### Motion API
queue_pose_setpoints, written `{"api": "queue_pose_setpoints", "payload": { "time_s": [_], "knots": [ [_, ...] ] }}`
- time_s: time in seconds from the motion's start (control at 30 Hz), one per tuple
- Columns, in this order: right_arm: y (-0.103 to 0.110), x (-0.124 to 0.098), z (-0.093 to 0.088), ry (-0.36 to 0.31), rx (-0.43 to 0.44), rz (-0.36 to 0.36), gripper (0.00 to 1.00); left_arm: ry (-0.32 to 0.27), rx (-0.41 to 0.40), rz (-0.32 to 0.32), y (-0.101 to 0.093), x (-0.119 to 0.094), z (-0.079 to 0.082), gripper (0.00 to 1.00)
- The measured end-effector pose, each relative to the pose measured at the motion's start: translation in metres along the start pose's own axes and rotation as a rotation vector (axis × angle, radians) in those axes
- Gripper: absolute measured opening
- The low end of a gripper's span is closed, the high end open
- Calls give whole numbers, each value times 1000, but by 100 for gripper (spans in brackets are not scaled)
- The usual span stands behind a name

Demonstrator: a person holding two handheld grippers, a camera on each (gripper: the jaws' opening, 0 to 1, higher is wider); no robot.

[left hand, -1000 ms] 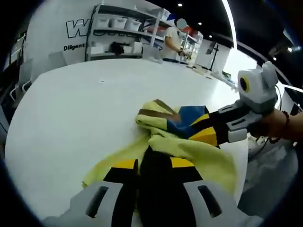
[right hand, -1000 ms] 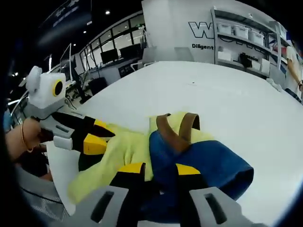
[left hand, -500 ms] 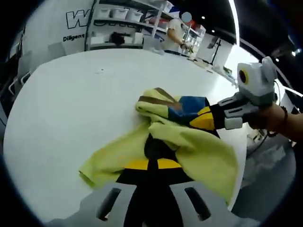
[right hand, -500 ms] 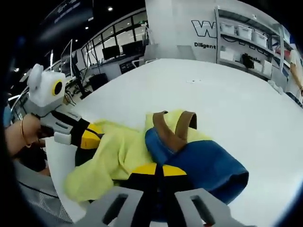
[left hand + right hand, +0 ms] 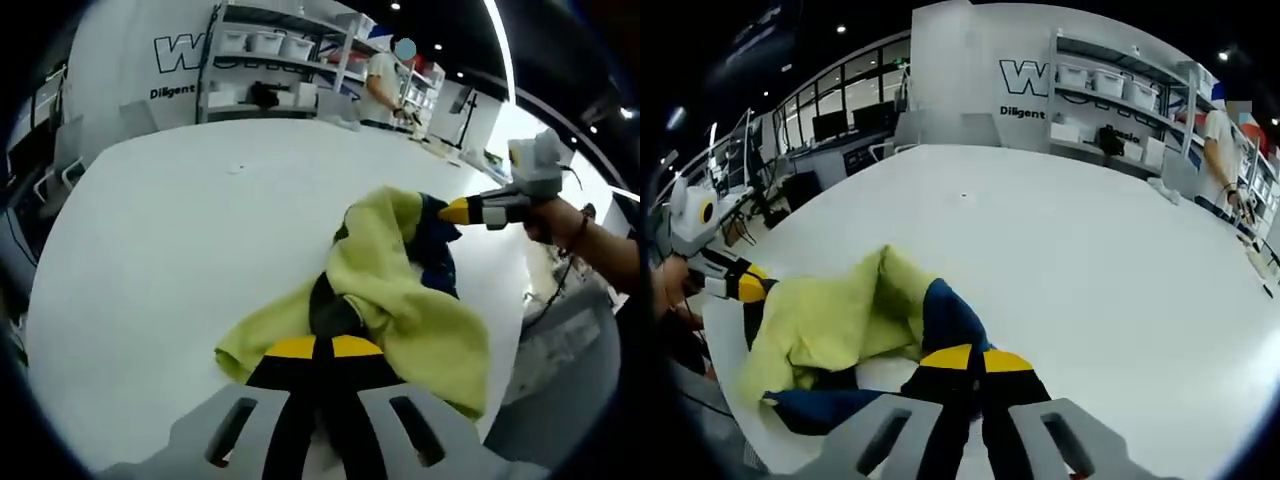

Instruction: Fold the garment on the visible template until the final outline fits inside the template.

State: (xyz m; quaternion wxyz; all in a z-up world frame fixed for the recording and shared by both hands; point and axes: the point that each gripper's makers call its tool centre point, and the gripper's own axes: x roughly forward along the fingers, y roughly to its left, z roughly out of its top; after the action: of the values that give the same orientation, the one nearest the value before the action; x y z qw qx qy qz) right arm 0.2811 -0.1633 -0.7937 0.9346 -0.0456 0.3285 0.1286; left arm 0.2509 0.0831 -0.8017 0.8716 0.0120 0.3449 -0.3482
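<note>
Your left gripper [image 5: 318, 347] has its yellow-tipped black jaws pressed together on the near edge of the yellow-and-navy fabric garment [image 5: 400, 290], which lies bunched on the white round-edged table [image 5: 180, 230]. In the left gripper view the yellow cloth humps up ahead of the jaws and drapes toward the table's right edge, with the navy part showing behind the hump.

Your right gripper [image 5: 968, 357] likewise has its jaws closed, pinching a navy fold of the garment [image 5: 840, 320]. In the right gripper view the yellow part lies to the left of the jaws, with a navy strip along the near table edge.

Each gripper appears in the other's view: the right one [image 5: 470, 211] held by your hand [image 5: 560, 225] at the garment's far side, the left one [image 5: 740, 283] at the garment's left end.

I cannot make out the template's outline under the cloth in either view.

Background: grey metal shelving with white bins [image 5: 270, 70] and a person in a white shirt [image 5: 1220, 150] standing beside it.
</note>
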Motion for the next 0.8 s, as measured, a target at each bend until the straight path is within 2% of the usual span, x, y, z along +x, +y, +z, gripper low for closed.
{"api": "queue_pose_setpoints", "payload": {
  "time_s": [0.1, 0.27, 0.37, 0.43, 0.47, 0.67, 0.7, 0.77, 0.8],
  "knots": [
    [-14, -3, 3, -5, -16, -30, 0, -4, 17, -8, -4, -5, 3, 0],
    [-39, -6, 8, 2, -41, -69, 0, 0, 58, 19, -2, -15, 6, 0],
    [-48, -8, 9, 14, -50, -86, 0, -10, 80, 57, 7, -25, 10, 0],
    [-51, -8, 5, 40, -49, -78, 0, -15, 70, 72, 10, -29, 9, 0],
    [-53, -9, 0, 54, -16, -78, 0, -21, 57, 96, 16, -34, 9, 0],
    [-53, -10, -14, 89, -18, -75, 0, -59, 46, 90, 17, -41, 9, 0],
    [-53, -10, -17, 92, -9, -75, 0, -46, 51, 89, 15, -41, 6, 0],
    [-52, -11, -25, 130, 9, -71, 0, 6, 49, 47, 8, -40, -4, 0],
    [-51, -13, -34, 175, 9, -65, 0, 69, 29, -3, 0, -40, -15, 0]
  ]
}}
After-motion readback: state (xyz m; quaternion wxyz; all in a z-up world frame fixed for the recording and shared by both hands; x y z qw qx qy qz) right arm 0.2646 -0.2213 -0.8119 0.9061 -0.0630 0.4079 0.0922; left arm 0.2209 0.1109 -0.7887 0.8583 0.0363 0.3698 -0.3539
